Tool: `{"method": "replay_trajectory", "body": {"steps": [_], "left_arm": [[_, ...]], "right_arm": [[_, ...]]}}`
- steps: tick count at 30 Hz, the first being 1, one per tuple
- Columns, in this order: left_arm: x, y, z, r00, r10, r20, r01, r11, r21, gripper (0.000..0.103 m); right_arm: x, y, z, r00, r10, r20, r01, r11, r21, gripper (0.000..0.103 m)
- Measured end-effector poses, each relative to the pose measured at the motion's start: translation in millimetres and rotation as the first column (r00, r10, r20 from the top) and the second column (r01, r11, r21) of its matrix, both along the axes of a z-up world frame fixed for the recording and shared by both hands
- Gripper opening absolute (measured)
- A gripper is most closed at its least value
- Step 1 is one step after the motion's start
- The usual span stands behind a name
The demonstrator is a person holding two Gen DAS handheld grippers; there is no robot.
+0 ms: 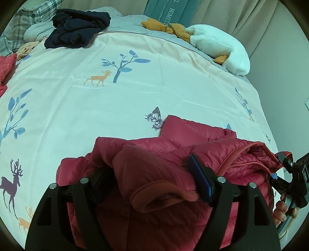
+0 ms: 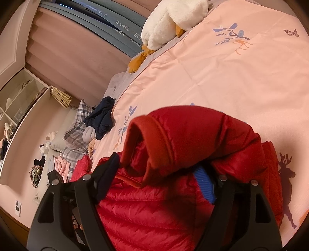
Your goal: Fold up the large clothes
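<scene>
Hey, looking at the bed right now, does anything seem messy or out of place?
Yes. A dark navy garment lies crumpled in a heap near the plaid pillows instead of folded. The red quilted puffer jacket is bunched and lumpy at the near edge of the deer-print bedspread, one fleece-lined cuff flopped open.

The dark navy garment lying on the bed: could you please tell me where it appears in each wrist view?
Left wrist view: the navy garment lies upper left, on the far part of the bedspread.
Right wrist view: the navy garment sits left of centre, beside the plaid pillow.
Shared landmark: the white plush toy.
</scene>
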State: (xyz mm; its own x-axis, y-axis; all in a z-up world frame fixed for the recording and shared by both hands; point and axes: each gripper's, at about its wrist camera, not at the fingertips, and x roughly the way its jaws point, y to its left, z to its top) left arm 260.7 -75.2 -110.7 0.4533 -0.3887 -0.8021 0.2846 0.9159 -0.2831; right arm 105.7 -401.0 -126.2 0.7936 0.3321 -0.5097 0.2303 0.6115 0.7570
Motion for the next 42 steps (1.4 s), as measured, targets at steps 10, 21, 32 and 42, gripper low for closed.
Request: {"method": "replay_trajectory", "body": {"steps": [10, 21, 32, 42], "left_arm": [[2.8, -0.2, -0.8, 1.0, -0.001, -0.005, 0.001, 1.0, 0.001, 0.079], [3.1, -4.8, -1.1, 1.0, -0.003, -0.002, 0.003, 1.0, 0.011, 0.082], [6.8, -4.3, -0.9, 1.0, 0.007, 0.0, -0.007, 1.0, -0.03, 0.093], [17.3, 9.8, 10.9, 0.997, 0.066, 0.036, -0.063, 0.993, -0.095, 0.102]], "right_arm": [[4.2, 0.3, 1.1, 1.0, -0.002, -0.008, 0.002, 1.0, -0.014, 0.08], [5.5, 0.8, 1.3, 1.0, -0.006, -0.011, 0.006, 1.0, -0.017, 0.081], [11.1, -2.9, -1.5, 1.0, -0.02, -0.016, 0.019, 0.999, -0.028, 0.083], [18.6, -17.5, -0.8, 0.996, -0.083, -0.039, 0.08, 0.994, -0.073, 0.083]]}}
